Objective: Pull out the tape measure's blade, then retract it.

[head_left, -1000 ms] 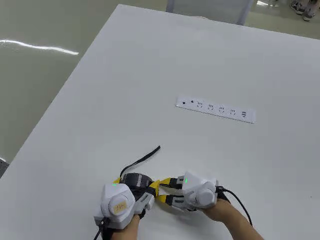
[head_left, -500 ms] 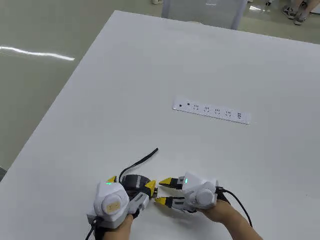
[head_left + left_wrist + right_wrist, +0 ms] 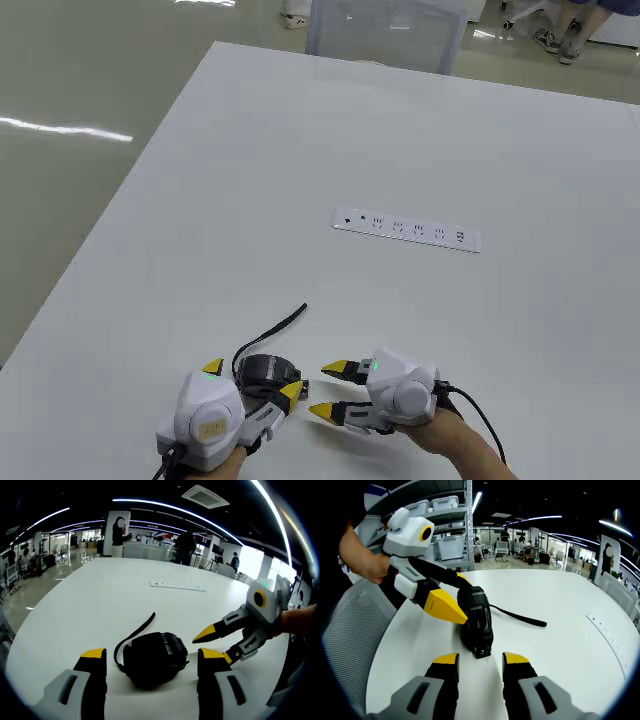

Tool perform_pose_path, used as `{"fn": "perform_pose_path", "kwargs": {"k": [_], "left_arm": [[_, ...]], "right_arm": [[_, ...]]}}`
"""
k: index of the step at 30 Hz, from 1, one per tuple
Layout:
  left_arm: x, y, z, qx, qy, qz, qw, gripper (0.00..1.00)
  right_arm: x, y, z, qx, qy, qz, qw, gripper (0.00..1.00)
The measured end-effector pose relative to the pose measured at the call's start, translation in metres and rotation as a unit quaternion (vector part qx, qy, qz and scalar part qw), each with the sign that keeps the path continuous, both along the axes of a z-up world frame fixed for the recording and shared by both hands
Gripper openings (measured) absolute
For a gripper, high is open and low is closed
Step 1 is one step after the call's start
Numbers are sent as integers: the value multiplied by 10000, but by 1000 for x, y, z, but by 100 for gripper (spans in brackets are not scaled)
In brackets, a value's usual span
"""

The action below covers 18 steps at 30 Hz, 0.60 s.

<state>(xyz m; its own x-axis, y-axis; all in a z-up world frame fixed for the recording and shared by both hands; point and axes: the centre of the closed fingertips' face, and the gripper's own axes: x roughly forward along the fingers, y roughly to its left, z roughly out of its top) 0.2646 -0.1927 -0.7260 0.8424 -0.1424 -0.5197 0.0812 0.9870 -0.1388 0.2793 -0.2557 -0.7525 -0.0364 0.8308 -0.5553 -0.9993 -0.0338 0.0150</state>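
Note:
The black tape measure (image 3: 265, 372) lies on the white table near the front edge, its black wrist strap (image 3: 275, 330) curling away to the far side. No blade is out. My left gripper (image 3: 252, 378) is open, and its yellow tips stand on either side of the tape measure (image 3: 152, 657) with gaps between them. My right gripper (image 3: 328, 390) is open just to the right, pointing at the case. In the right gripper view the tape measure (image 3: 476, 617) sits just beyond the right gripper (image 3: 480, 659), whose jaws hold nothing.
A white power strip (image 3: 405, 229) lies flat mid-table, well beyond the grippers. The table's left edge (image 3: 120, 190) drops to a shiny floor. A grey chair back (image 3: 385, 30) stands at the far end. A cable trails from the right gripper (image 3: 475, 415).
Both grippers have backed a little off the tape measure. The left's jaws, close on the case a second ago, now stand apart from it. The right's tips have drawn away to the right.

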Motion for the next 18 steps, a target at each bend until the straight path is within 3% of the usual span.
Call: {"fn": "perform_pose_path", "kwargs": {"k": [13,16,18], "left_arm": [[-20,-8,11,53,52,-968,9953,75],[-24,-10,18,130,-101,-1183,9928,78],[-27,-10,21,176,-116,-1253,9919,79]], "right_arm": [[-6,-25,22,34,43,-750,9972,44],[-8,-34,25,10,73,-915,9958,48],[-8,-41,29,54,79,-1125,9936,50]]}}
